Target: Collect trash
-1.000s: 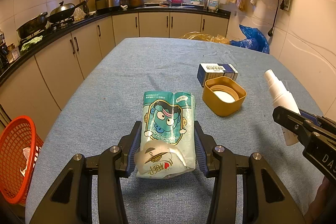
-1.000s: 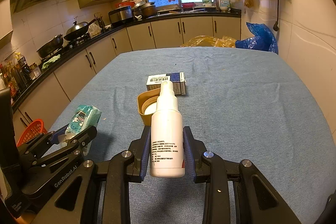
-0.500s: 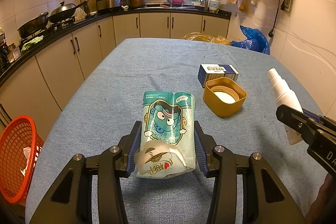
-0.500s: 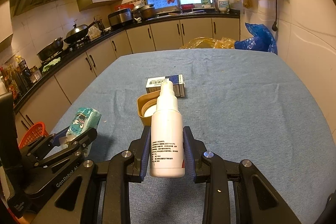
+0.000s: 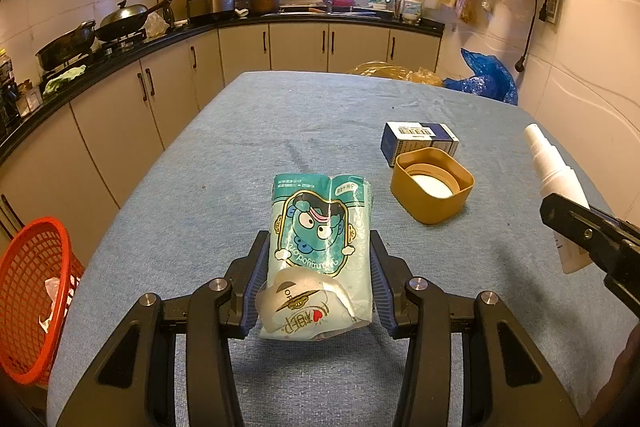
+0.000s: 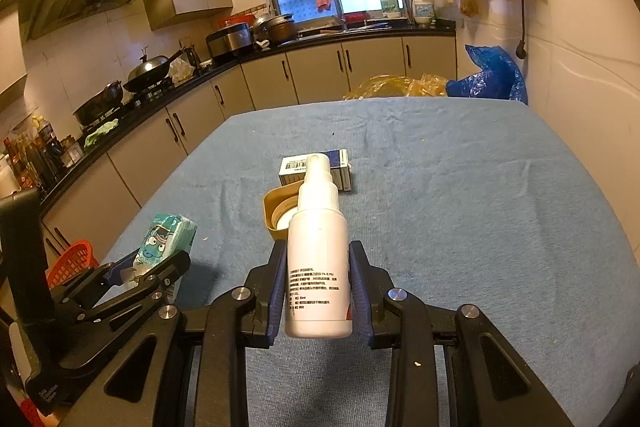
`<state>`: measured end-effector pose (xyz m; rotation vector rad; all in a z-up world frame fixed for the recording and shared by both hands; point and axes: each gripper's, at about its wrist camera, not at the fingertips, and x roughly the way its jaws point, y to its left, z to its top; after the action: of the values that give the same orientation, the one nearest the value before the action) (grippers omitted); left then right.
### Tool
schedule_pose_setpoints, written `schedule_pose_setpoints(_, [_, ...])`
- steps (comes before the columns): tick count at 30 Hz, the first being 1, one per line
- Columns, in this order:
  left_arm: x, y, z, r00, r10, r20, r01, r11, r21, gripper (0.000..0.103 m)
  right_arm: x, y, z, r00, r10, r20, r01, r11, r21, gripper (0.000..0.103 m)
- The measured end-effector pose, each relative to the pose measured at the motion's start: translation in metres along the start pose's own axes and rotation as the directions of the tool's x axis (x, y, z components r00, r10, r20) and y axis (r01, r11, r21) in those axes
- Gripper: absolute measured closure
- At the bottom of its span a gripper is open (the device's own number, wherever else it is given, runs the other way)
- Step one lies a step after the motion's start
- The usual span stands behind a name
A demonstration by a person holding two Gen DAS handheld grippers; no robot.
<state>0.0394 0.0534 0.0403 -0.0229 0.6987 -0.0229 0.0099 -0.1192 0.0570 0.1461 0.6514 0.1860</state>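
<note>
Left gripper [image 5: 318,279] clamping teal pack [image 5: 320,251], holding it above table [image 5: 224,187] near front edge, toward left side; right gripper [image 6: 318,291] squeezing white bottle [image 6: 318,251], nozzle pointing away, above front edge further right; yellow lid [image 5: 432,187] and box [image 5: 418,143] lying touching, mid-table toward right edge; red basket [image 5: 32,307] standing below table's front-left corner, scraps showing inside.

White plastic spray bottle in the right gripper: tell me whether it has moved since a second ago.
Yes, slightly: in the left wrist view the white plastic spray bottle has drifted right, away from the yellow square lid.
</note>
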Motion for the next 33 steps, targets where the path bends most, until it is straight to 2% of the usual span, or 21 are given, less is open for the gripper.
schedule_pose_setpoints(15, [-0.011,-0.003,0.004,0.999,0.045,0.025,-0.046,0.999,0.007,0.058,-0.006,-0.004,0.0,0.999,0.039,0.007,-0.039,0.999,0.009,0.071])
schedule_pose_setpoints(26, [-0.034,-0.002,0.007,0.998,0.045,0.045,-0.045,0.999,-0.003,0.058,-0.004,-0.013,0.003,0.999,0.048,-0.008,-0.047,0.998,0.04,0.071])
schedule_pose_setpoints(33, [-0.05,0.003,0.001,0.998,0.03,0.058,-0.03,1.0,-0.007,0.058,-0.013,-0.02,-0.007,0.999,0.045,-0.029,-0.043,0.997,0.071,0.071])
